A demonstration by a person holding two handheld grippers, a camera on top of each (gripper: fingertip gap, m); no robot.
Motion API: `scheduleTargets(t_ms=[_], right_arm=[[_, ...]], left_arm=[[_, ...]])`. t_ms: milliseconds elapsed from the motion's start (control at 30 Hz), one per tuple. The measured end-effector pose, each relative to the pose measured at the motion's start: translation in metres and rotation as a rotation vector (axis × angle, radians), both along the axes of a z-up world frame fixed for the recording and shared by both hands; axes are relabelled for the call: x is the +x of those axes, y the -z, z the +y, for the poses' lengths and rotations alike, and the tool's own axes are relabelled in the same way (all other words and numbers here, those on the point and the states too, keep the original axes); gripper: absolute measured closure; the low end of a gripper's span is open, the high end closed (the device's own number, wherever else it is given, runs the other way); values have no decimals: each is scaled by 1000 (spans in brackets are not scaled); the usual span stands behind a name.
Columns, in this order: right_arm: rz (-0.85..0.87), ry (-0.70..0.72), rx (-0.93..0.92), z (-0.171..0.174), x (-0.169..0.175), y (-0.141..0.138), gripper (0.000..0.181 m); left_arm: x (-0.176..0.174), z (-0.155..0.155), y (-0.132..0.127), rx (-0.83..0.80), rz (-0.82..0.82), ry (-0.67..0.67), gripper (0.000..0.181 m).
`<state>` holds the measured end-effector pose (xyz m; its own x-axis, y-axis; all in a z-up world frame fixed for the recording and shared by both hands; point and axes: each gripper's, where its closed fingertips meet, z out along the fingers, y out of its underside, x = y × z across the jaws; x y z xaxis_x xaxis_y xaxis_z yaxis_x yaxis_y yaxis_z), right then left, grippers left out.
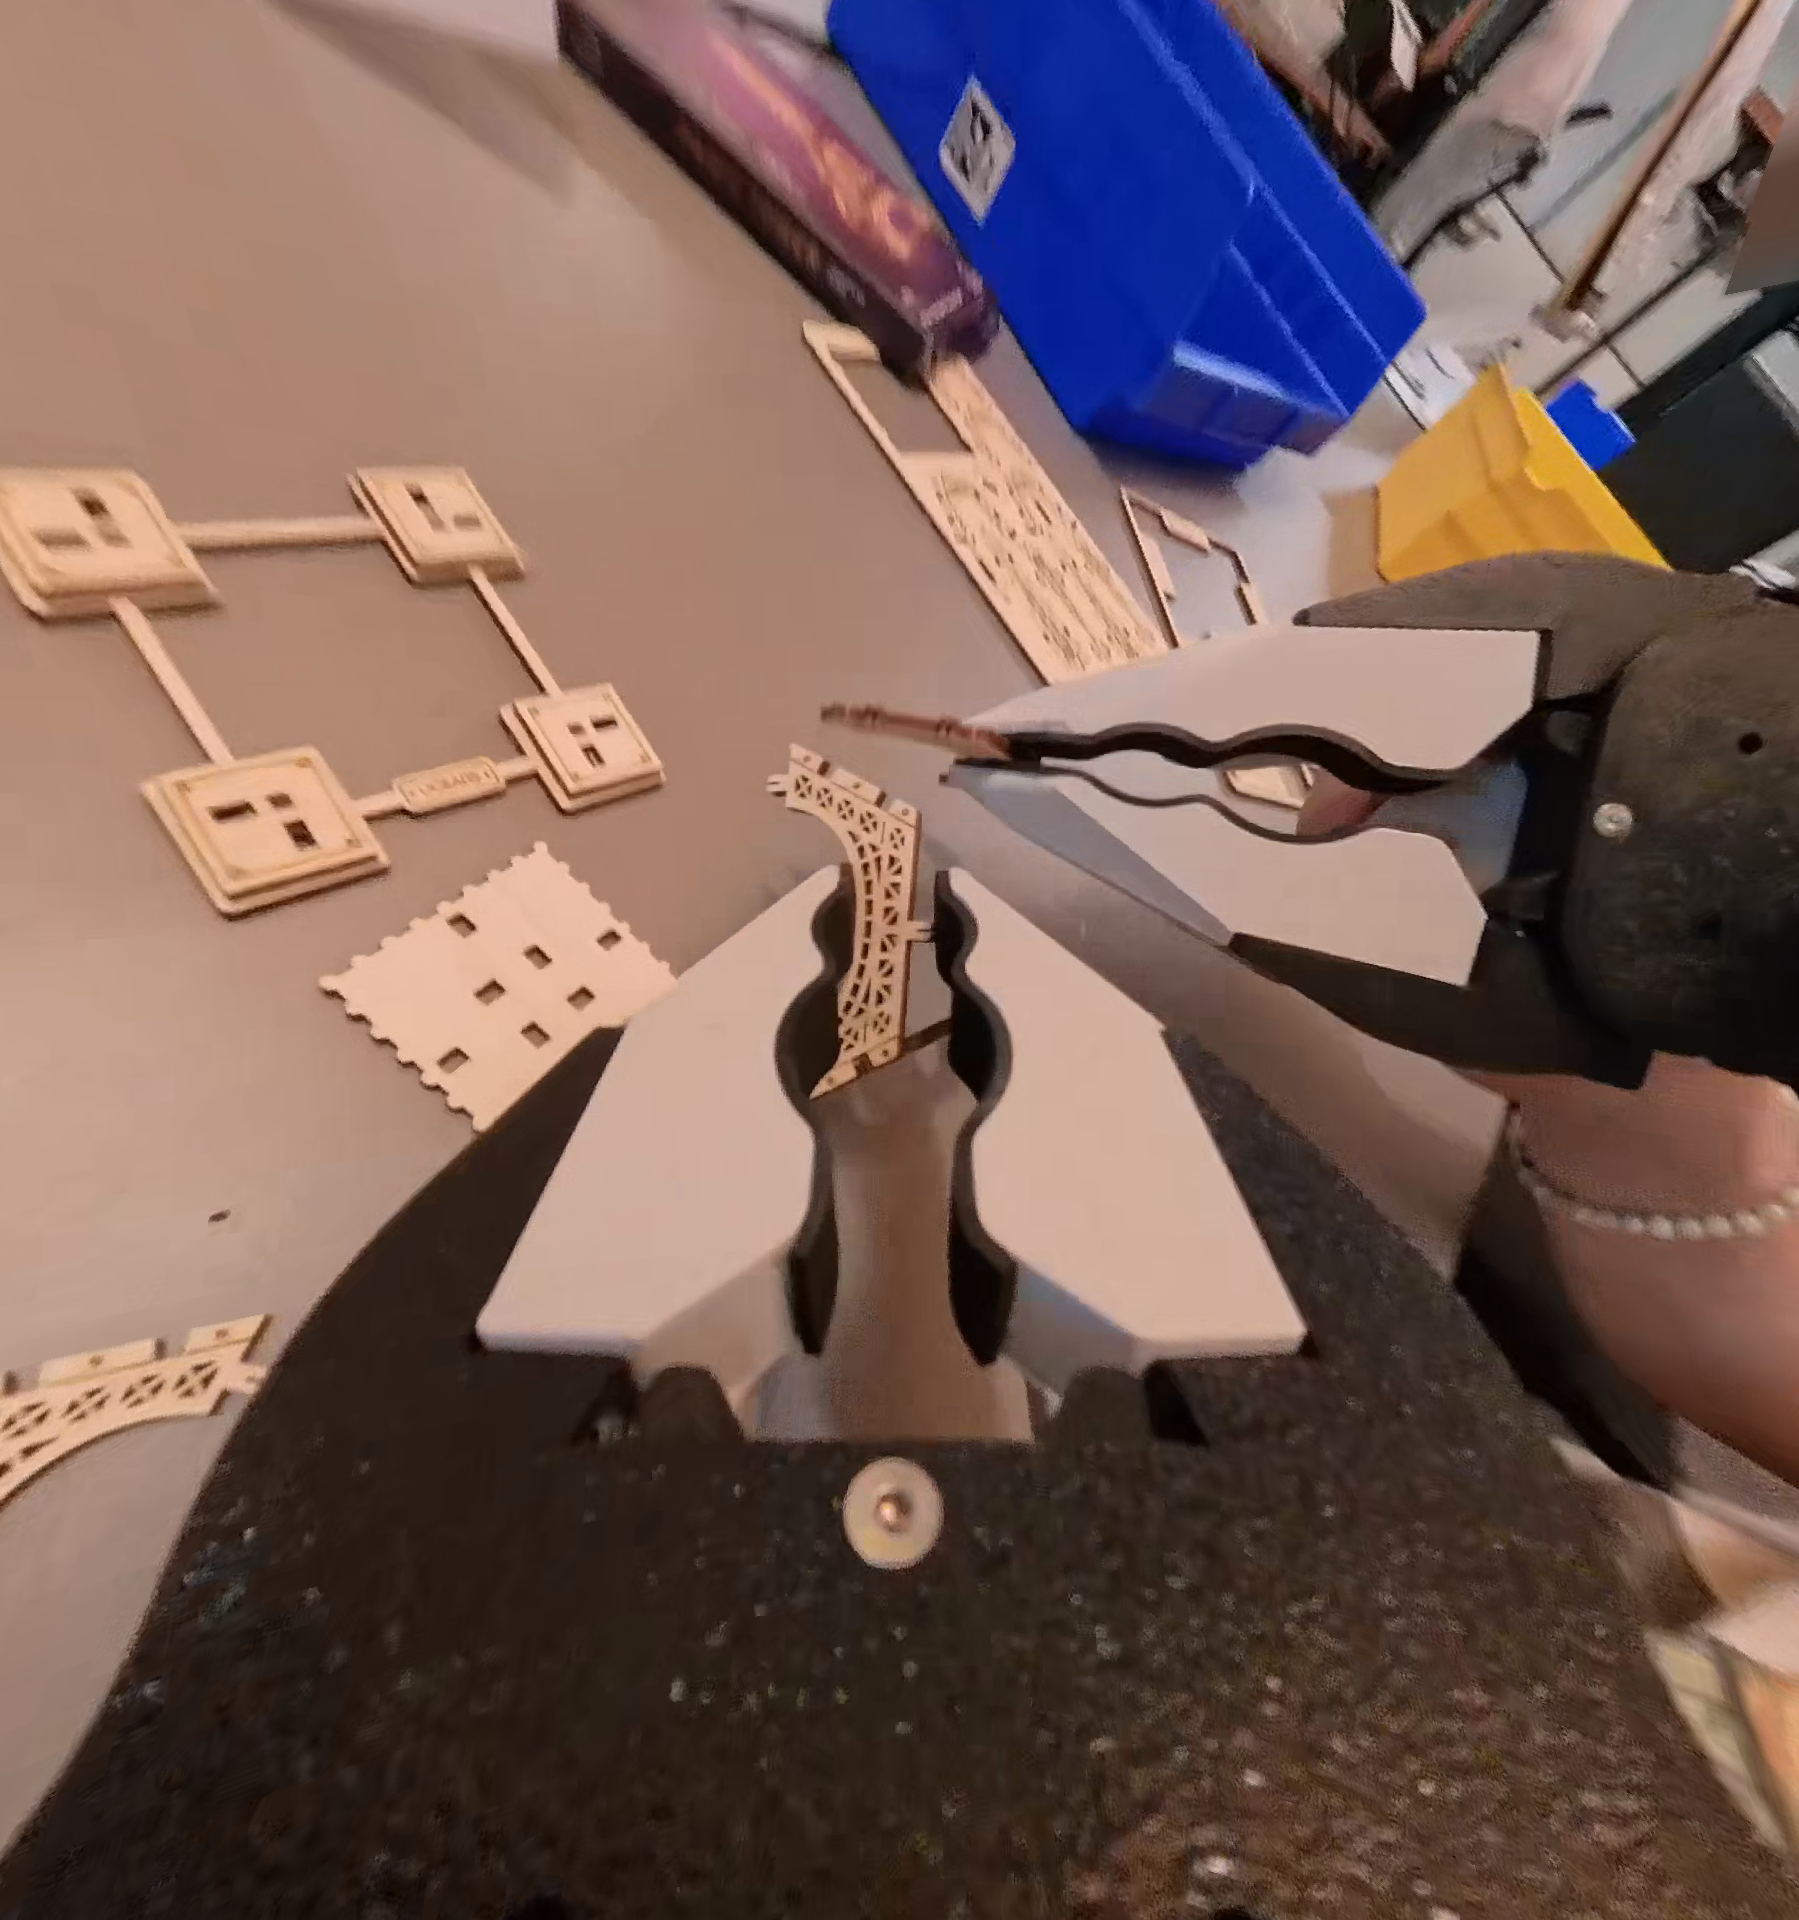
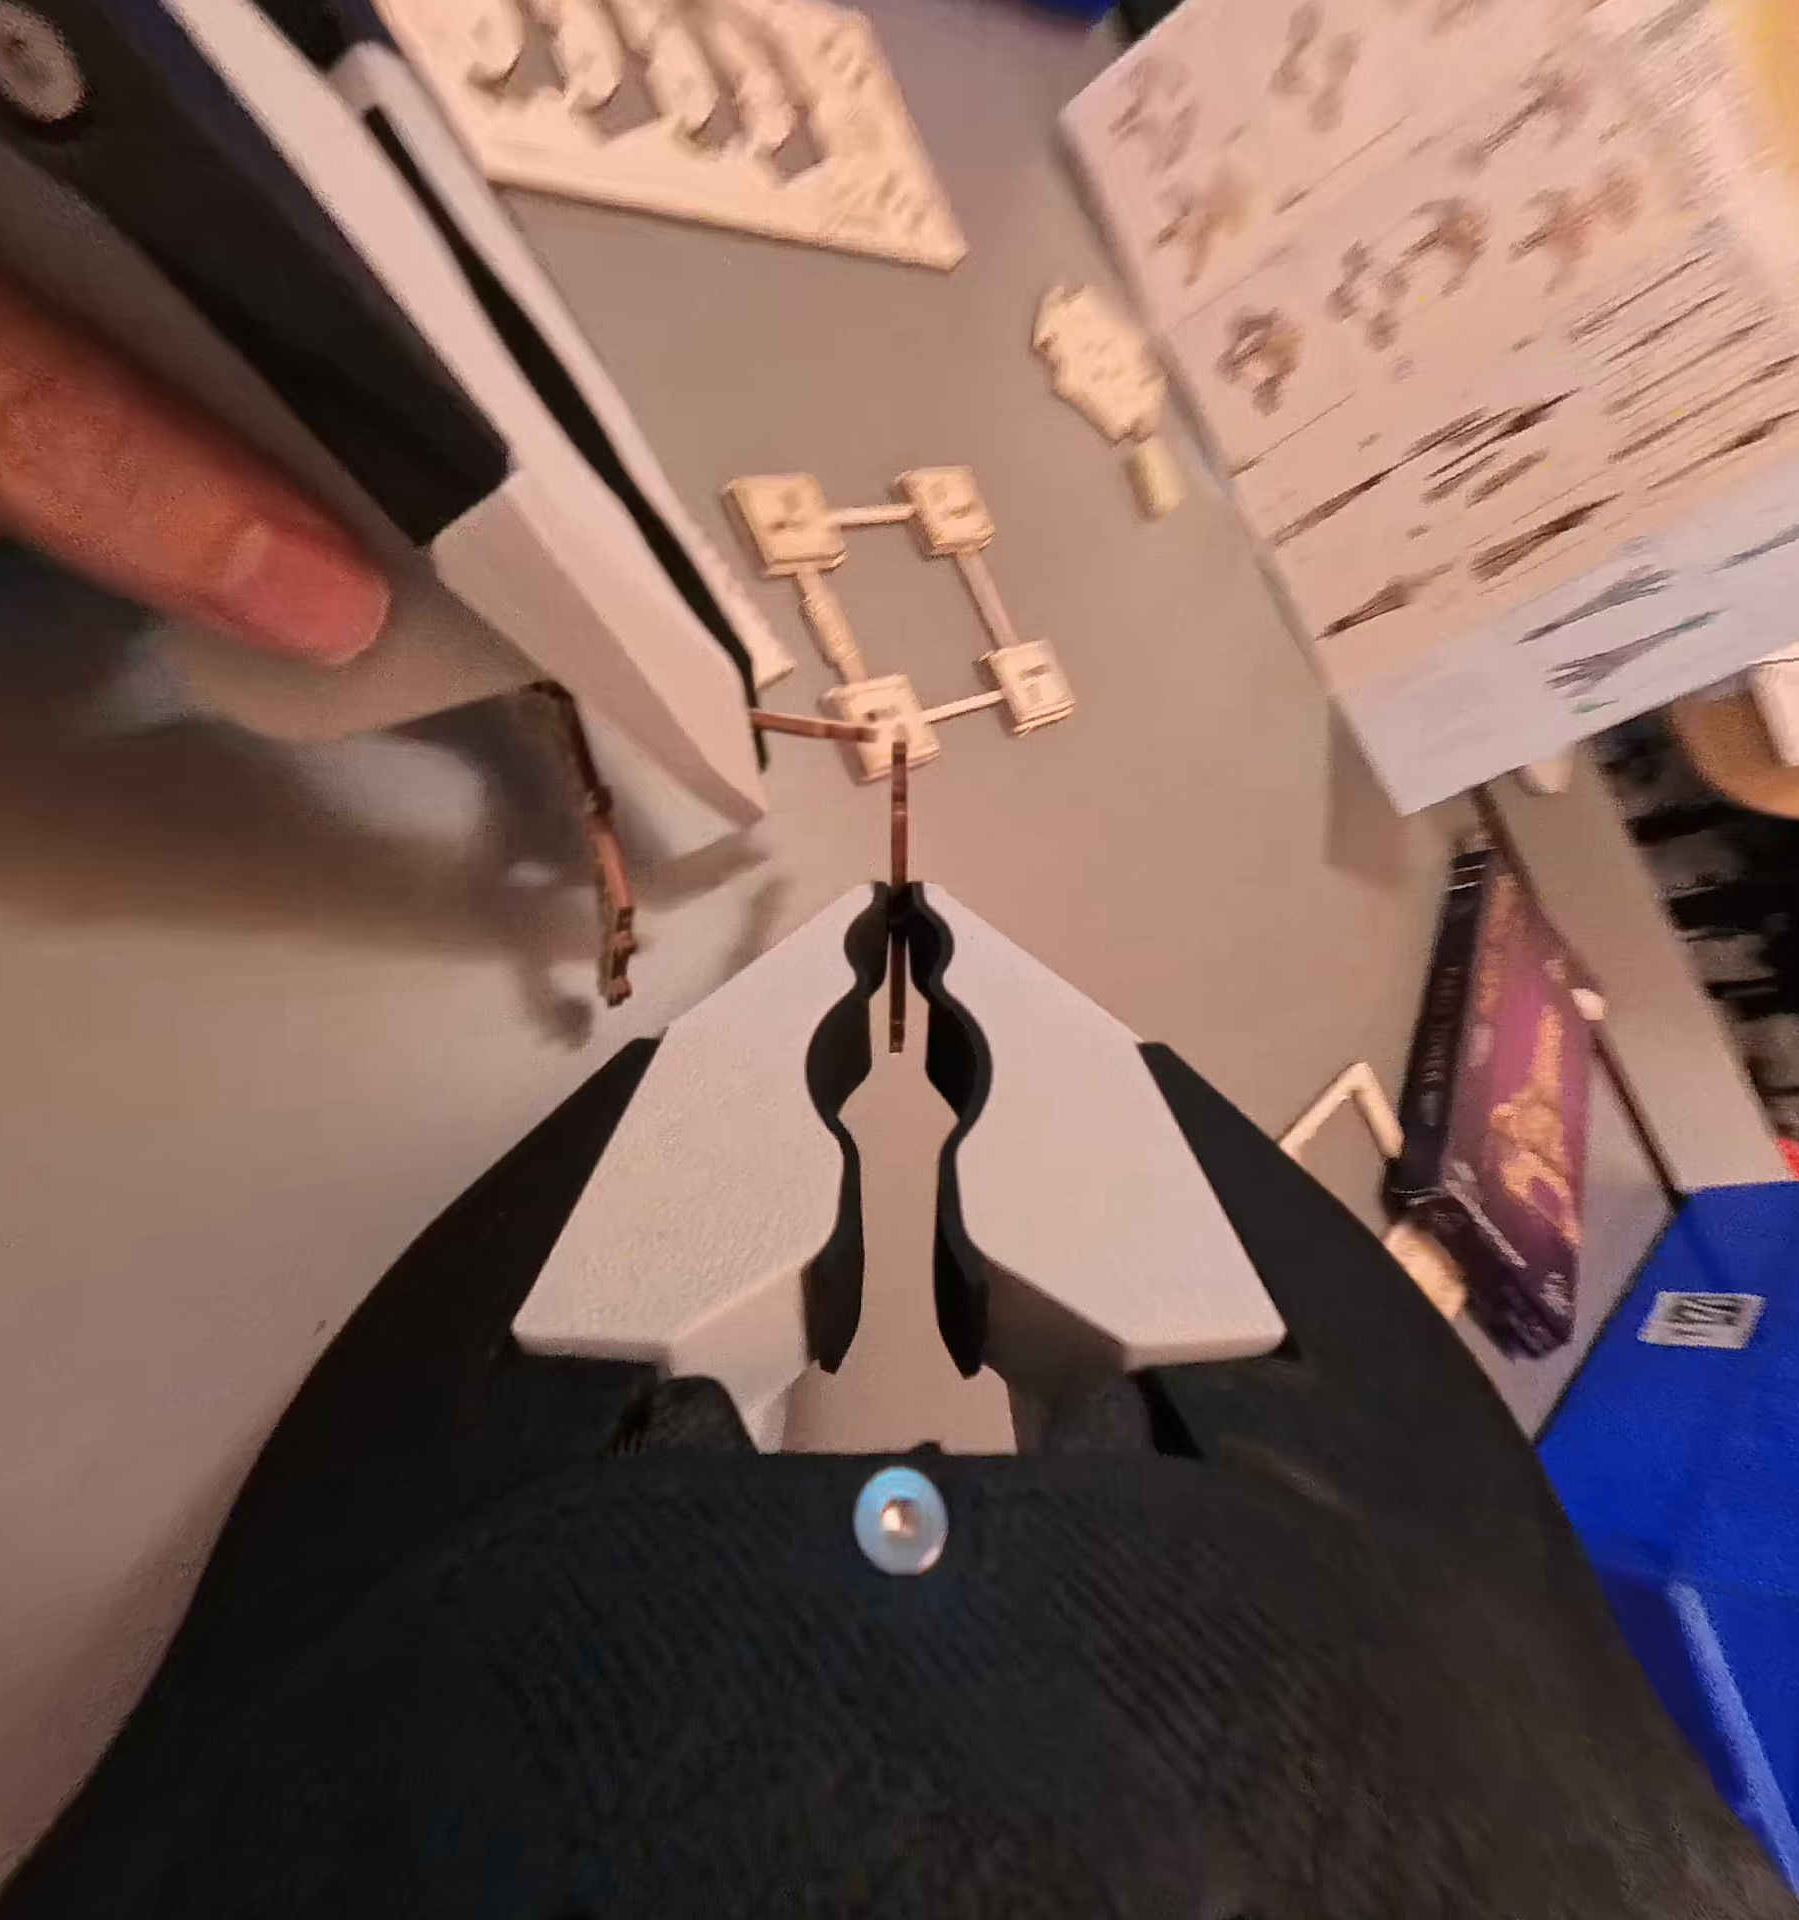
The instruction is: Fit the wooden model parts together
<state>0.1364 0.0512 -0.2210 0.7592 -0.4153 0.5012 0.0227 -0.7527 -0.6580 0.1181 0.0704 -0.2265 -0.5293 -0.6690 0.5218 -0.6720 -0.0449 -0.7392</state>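
Above the grey table (image 1: 251, 260), each gripper clamps a thin wooden piece edge-on.

A blue plastic bin (image 1: 1134, 218) sits at the far side of the grey table (image 1: 199, 260), with a dark purple box (image 1: 770, 177) lying just beside it. Beyond them stands a yellow bin (image 1: 1497, 488). A printed instruction sheet (image 2: 1446, 343) lies blurred near the table's edge.

The printed instruction sheet (image 2: 1477, 343) is blurred and cut off at the right edge. The lattice arch piece (image 1: 64, 1423) runs off the left edge, the blue bin (image 2: 1726, 1455) off the right.
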Motion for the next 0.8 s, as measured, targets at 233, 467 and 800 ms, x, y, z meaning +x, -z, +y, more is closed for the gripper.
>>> scheduleTargets(t_ms=[233, 467, 800], right_arm=[[-490, 98, 139, -5, 9, -52, 181], [-662, 75, 198, 3, -2, -74, 181], [-670, 87, 179, -1, -4, -71, 181]], left_arm=[[6, 7, -50, 171, -431, -154, 170], [3, 2, -67, 324, -657, -158, 170], [4, -3, -65, 345, -672, -191, 170]])
